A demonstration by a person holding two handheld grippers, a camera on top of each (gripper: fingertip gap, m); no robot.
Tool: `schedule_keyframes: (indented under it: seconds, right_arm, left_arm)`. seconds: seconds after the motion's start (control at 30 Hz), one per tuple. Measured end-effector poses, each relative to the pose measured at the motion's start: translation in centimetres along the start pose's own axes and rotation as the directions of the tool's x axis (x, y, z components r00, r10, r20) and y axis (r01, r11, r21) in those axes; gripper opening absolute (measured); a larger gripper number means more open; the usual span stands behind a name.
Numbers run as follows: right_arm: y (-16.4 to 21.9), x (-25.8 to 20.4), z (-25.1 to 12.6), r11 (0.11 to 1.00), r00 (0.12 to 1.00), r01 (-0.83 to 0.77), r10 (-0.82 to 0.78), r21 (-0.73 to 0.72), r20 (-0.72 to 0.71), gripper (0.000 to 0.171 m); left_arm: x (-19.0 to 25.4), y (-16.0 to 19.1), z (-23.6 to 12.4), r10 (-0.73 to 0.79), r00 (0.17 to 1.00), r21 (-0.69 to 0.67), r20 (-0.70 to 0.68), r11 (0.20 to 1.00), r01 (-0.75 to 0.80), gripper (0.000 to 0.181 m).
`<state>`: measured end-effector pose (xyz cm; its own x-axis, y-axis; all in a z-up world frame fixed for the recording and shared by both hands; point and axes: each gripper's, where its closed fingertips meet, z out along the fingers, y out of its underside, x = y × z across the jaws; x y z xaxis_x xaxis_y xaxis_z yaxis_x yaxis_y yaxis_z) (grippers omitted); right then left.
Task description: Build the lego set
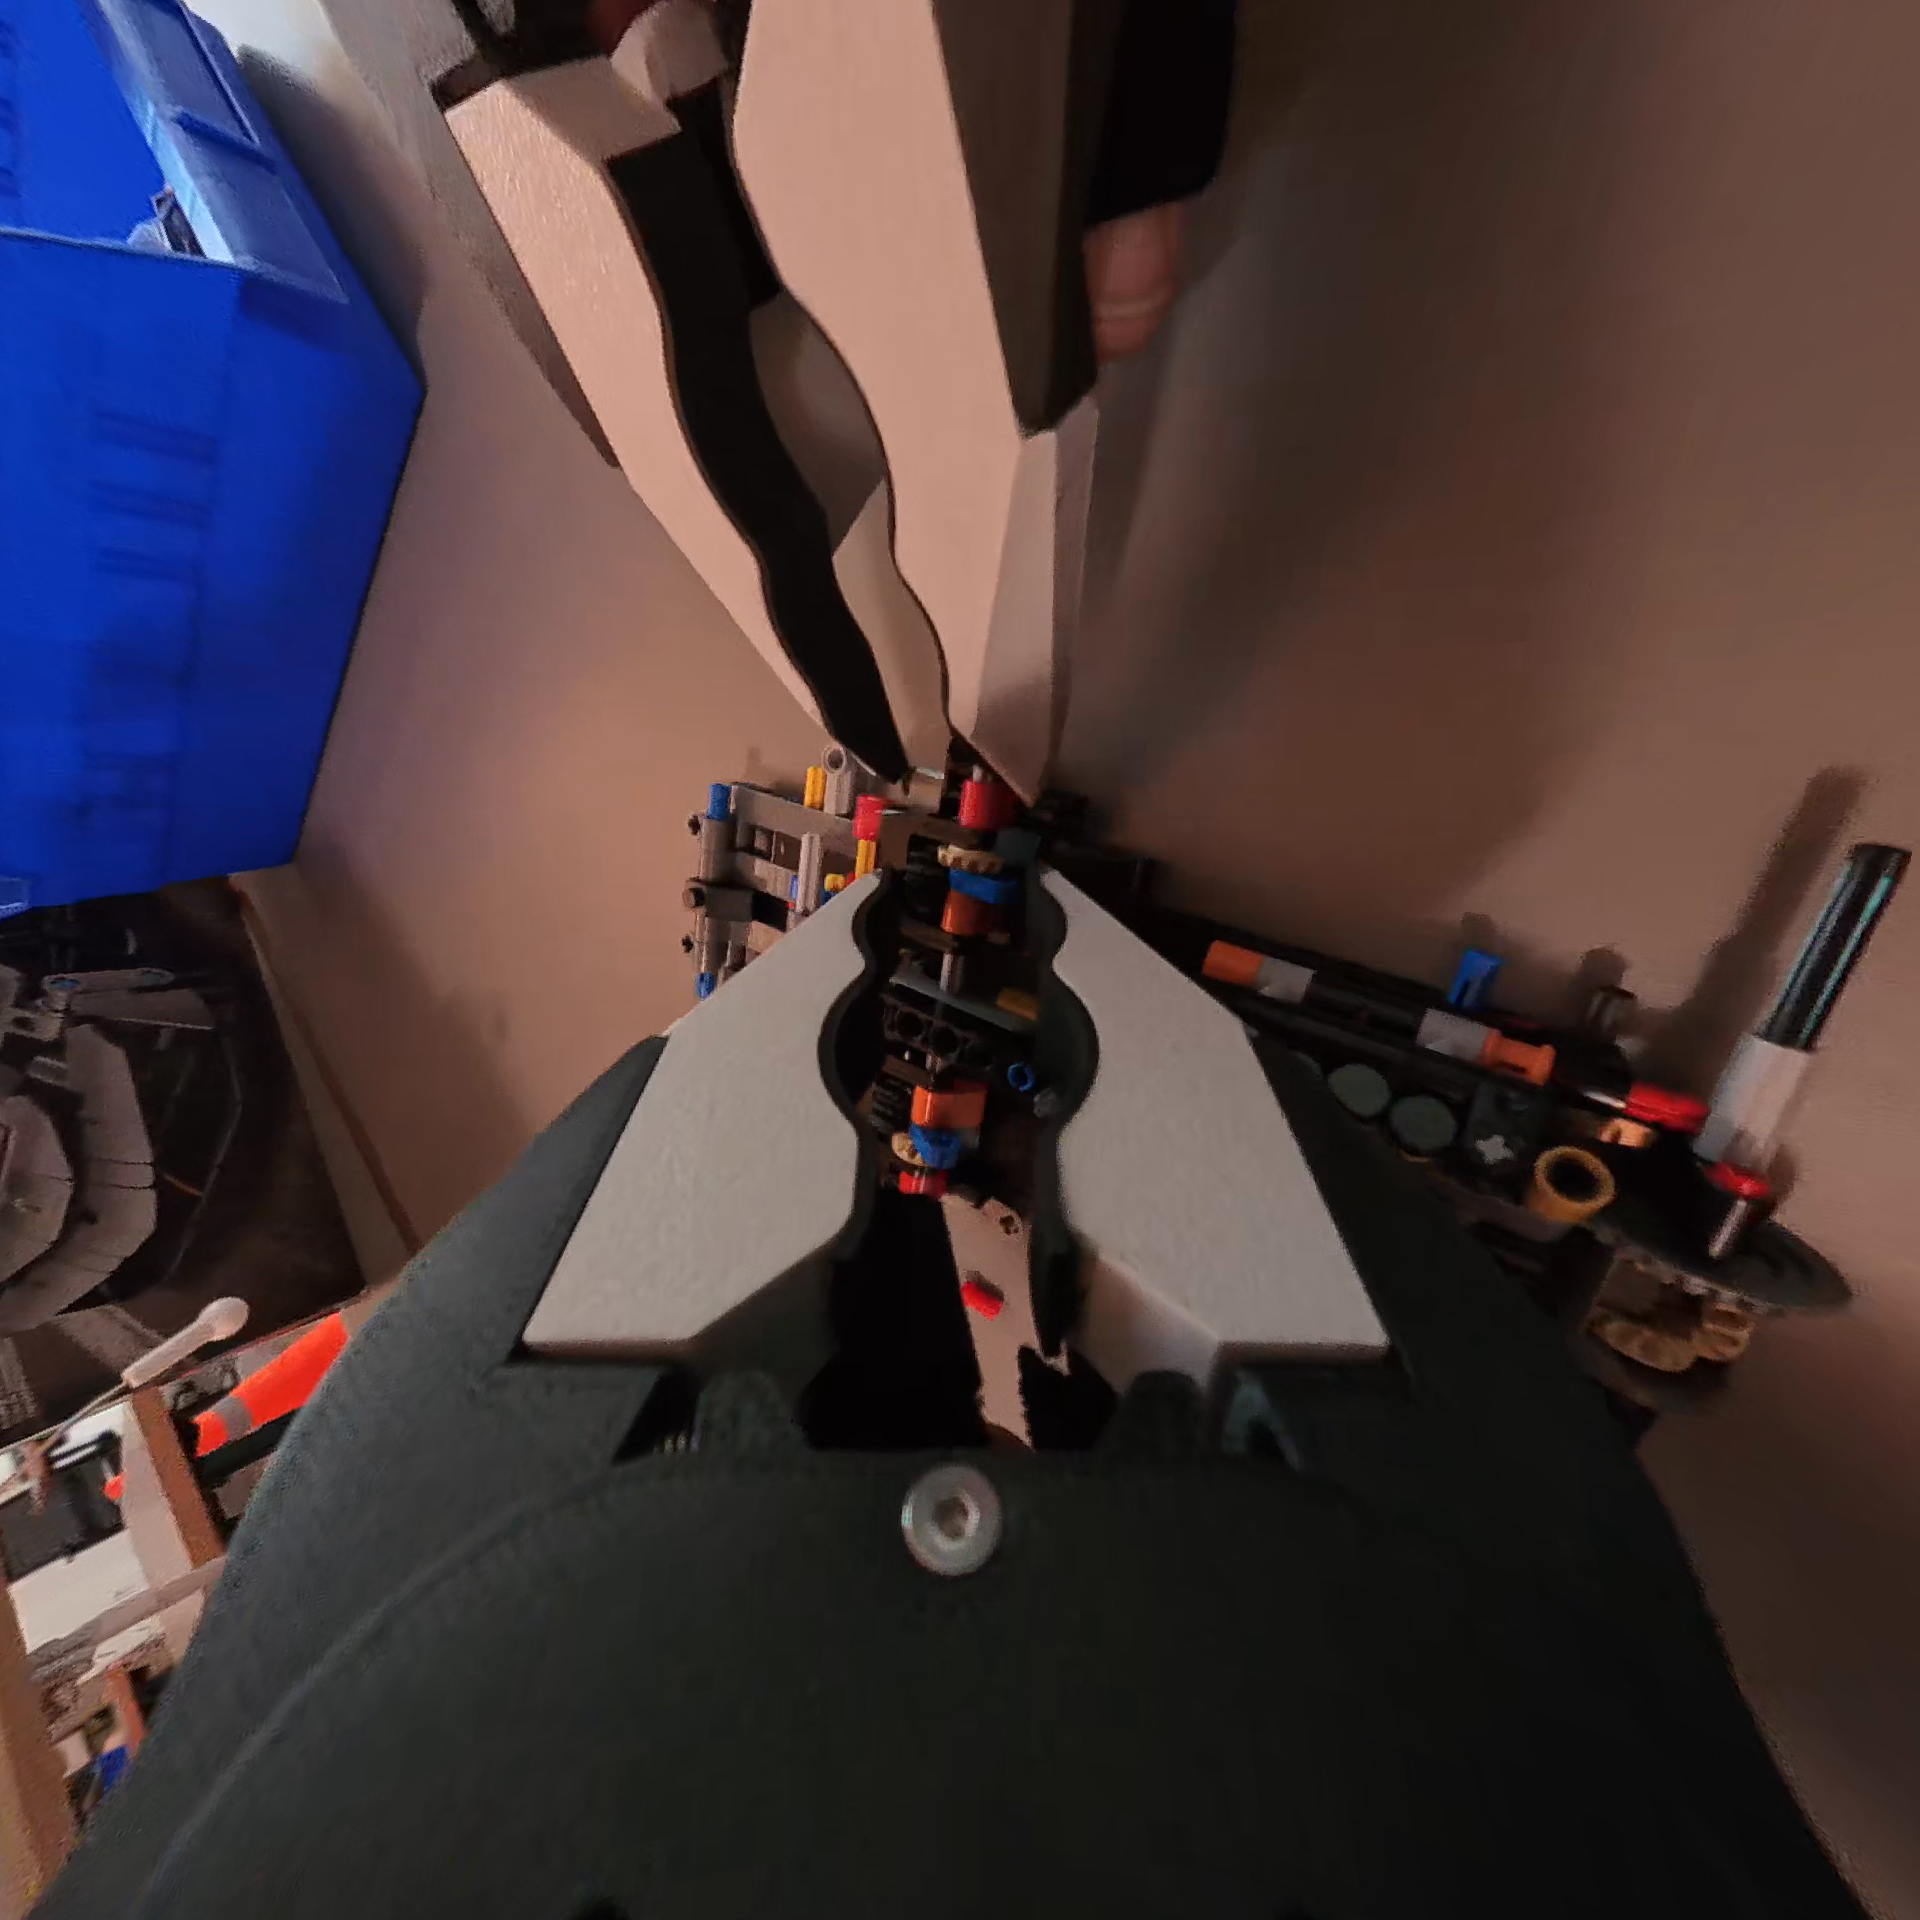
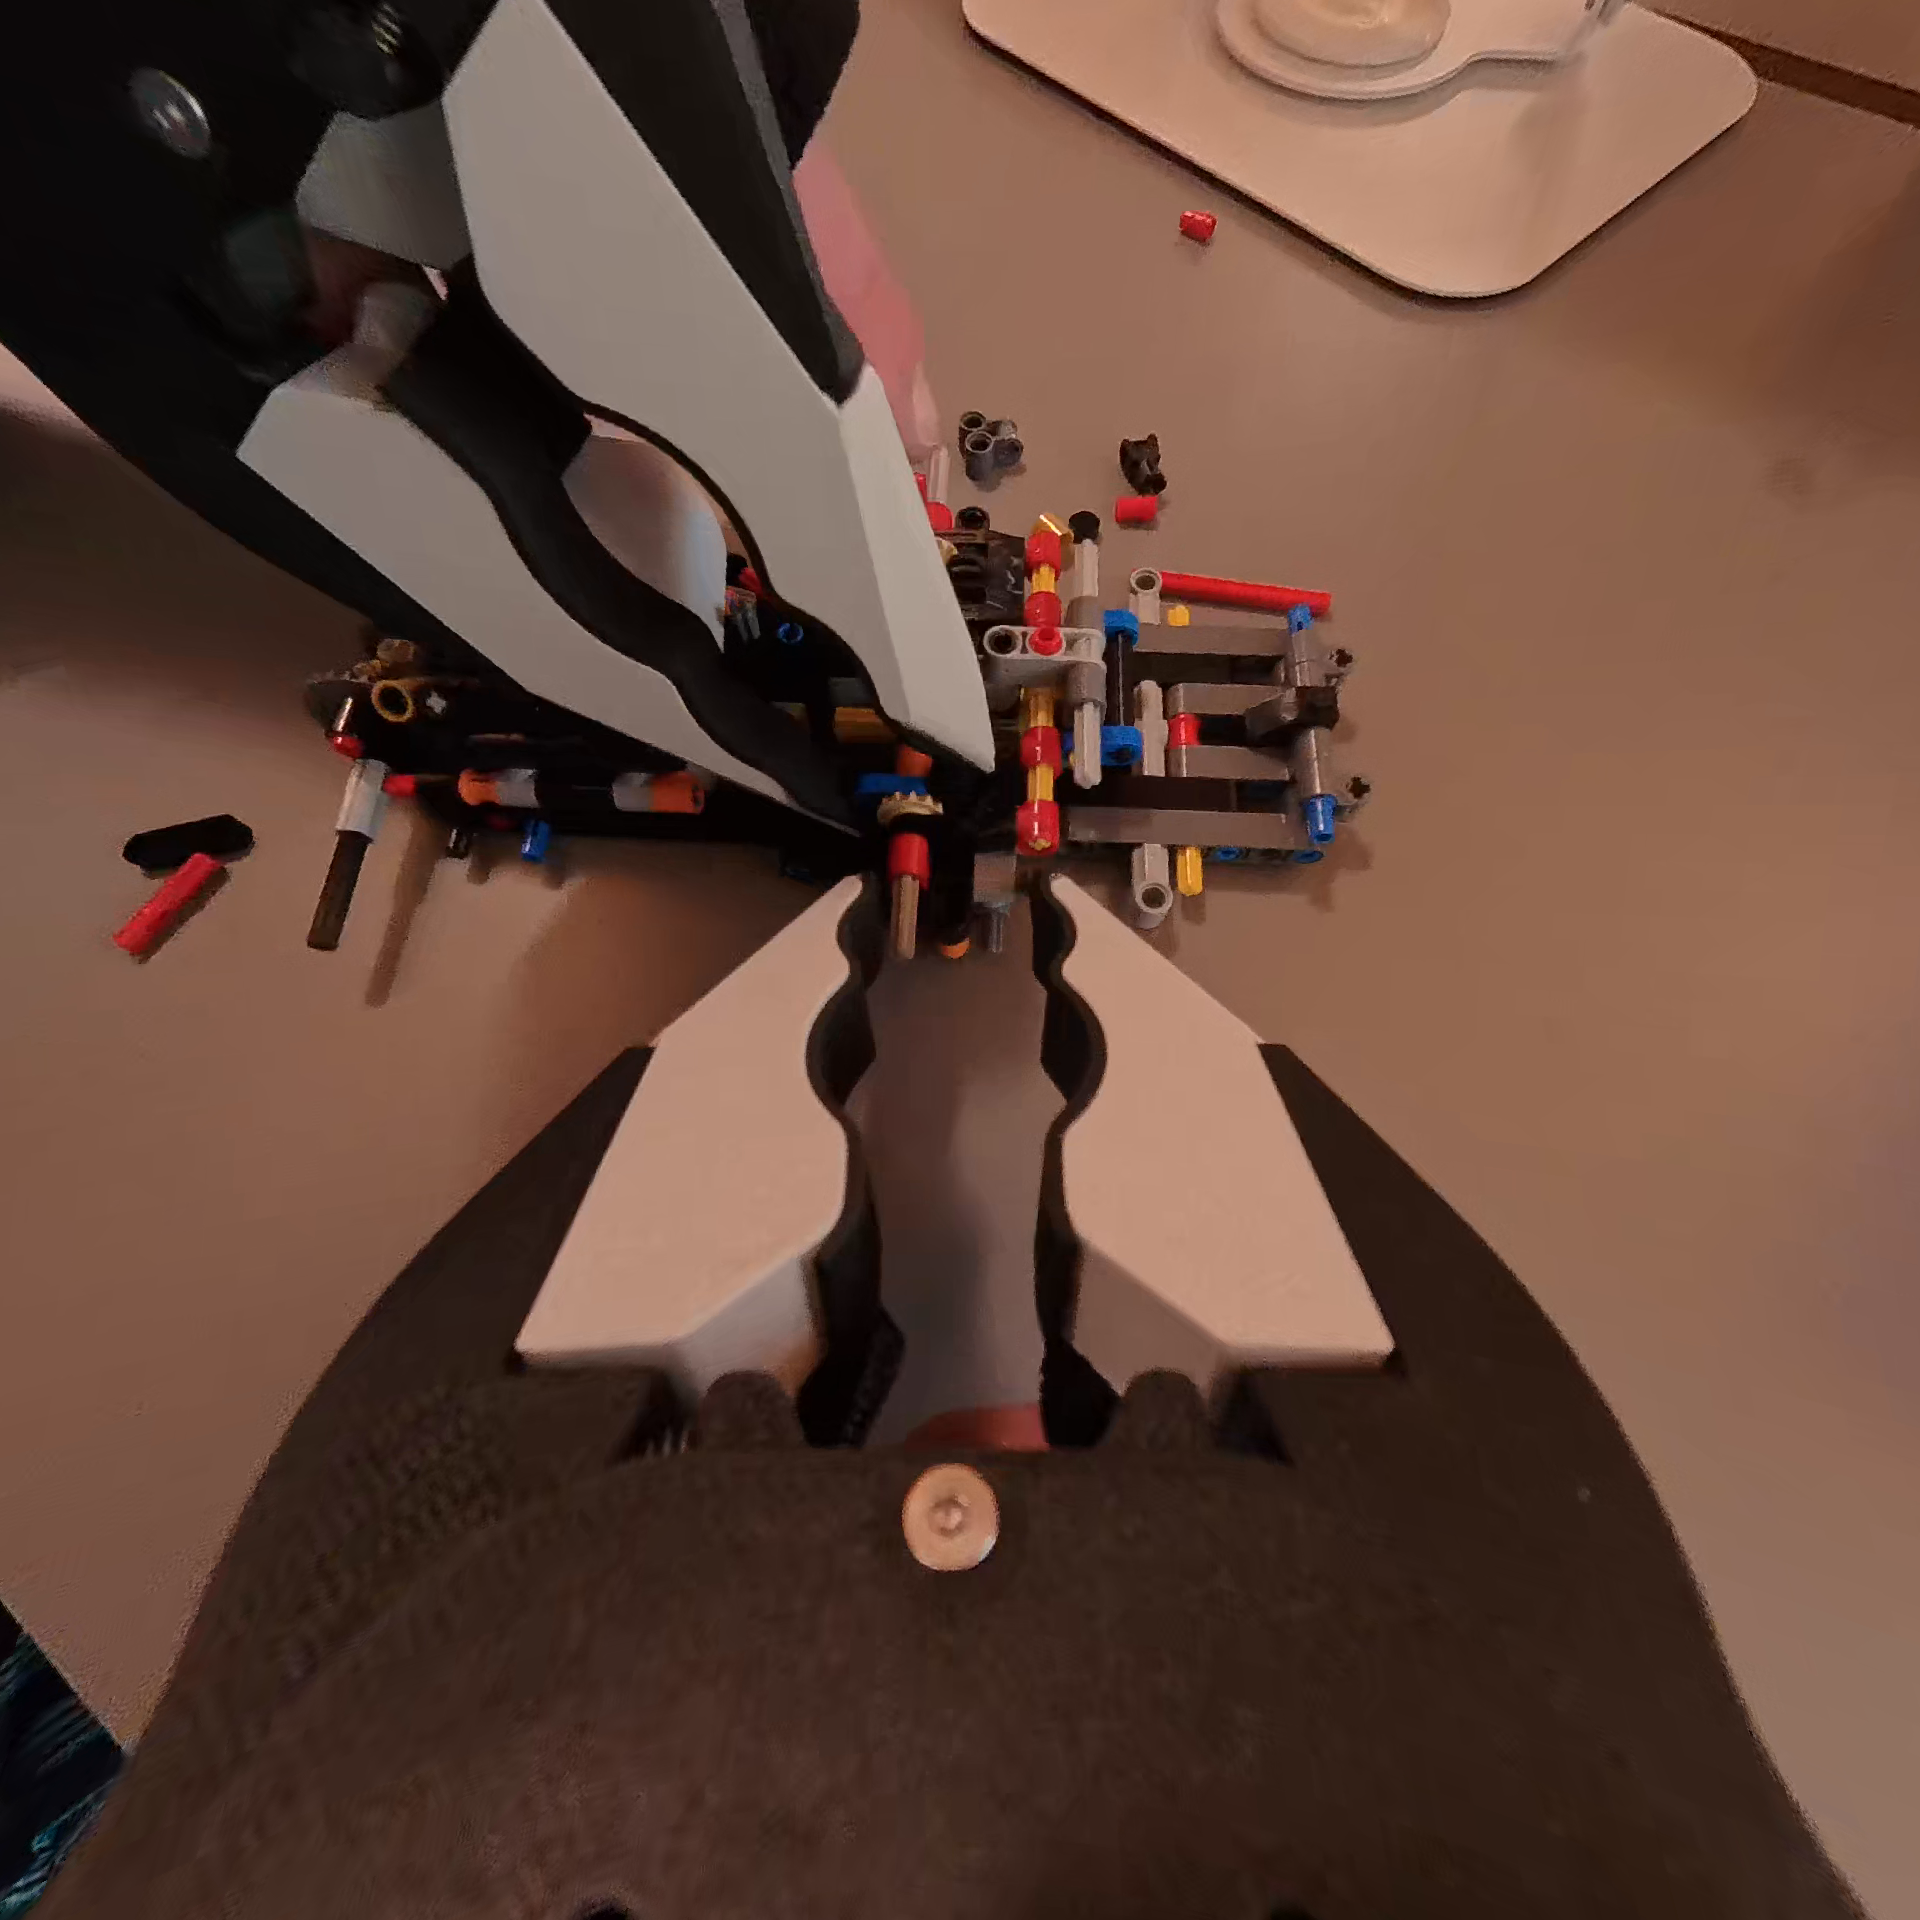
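A lego assembly lies on the brown table, with a grey and black frame (image 2: 1195,717) and a long black beam with orange and white sleeves (image 2: 582,790). My left gripper (image 1: 961,883) is shut on the assembly's black middle section (image 1: 940,1029). It enters the right wrist view from the top left (image 2: 925,800). My right gripper (image 2: 954,888) faces it from the other side. Its tips are closed around the end stubs there: a tan axle with a red bush (image 2: 906,862) and a grey piece. In the left wrist view the right gripper (image 1: 961,784) comes down from the top.
Loose parts lie around: a red axle (image 2: 166,904), a black piece (image 2: 187,840), a dark connector (image 2: 992,447) and a red bush (image 2: 1197,225). A white mat (image 2: 1455,187) with a glass jar is at the back right. A blue bin (image 1: 156,520) stands beside the table. Left and right tips are no more than a few centimetres apart. The dark connector (image 2: 992,447) is about 11 cm from my left fingertips.
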<state>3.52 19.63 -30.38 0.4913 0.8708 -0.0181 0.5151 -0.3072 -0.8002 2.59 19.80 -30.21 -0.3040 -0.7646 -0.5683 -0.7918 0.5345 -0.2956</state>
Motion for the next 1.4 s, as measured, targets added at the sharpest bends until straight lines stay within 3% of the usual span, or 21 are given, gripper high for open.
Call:
schedule_keyframes:
  seconds: [0.4, 1.0, 1.4]
  right_arm:
    - [0.17, -0.15, 0.16, 1.0, 1.0, 0.012, -0.012, -0.016, 0.008, 0.024]
    - [0.15, -0.17, 0.18, 1.0, 0.999, -0.014, 0.014, -0.017, 0.04, 0.024]
    - [0.13, -0.12, 0.2, 1.0, 0.999, -0.021, 0.022, -0.017, 0.046, 0.024]
  left_arm:
    - [0.12, 0.02, 0.02, 0.047, 0.999, -0.038, 0.008, 0.998, -0.047, 0.02]
    - [0.11, -0.14, -0.15, -0.011, 0.949, -0.037, -0.315, 0.999, 0.0, 0.019]
    - [0.02, -0.25, -0.29, -0.067, 0.887, -0.019, -0.456, 0.998, 0.066, 0.019]
